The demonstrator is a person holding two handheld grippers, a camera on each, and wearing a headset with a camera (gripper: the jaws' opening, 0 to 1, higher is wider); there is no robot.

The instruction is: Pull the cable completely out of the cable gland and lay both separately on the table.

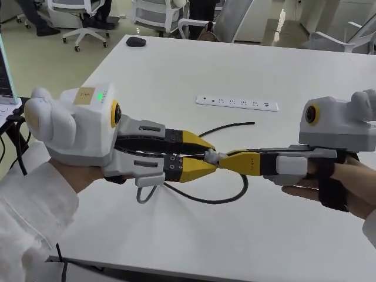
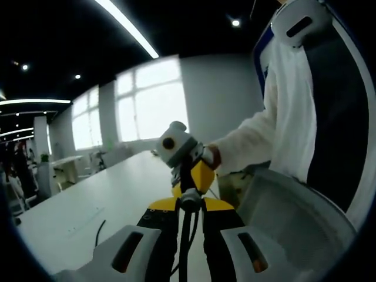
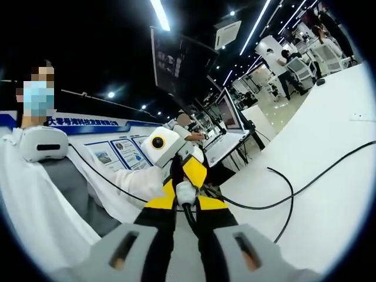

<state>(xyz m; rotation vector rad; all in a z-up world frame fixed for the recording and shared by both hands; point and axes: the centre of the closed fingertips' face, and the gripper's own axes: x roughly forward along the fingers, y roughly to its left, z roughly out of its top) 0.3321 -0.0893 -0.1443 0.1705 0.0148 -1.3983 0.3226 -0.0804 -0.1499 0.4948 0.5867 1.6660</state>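
Over the white table, left gripper and right gripper meet tip to tip, both clenched on the cable gland lying along their line.

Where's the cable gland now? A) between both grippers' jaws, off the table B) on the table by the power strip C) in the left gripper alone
A: the cable gland sits where the left gripper and right gripper meet tip to tip, above the table.
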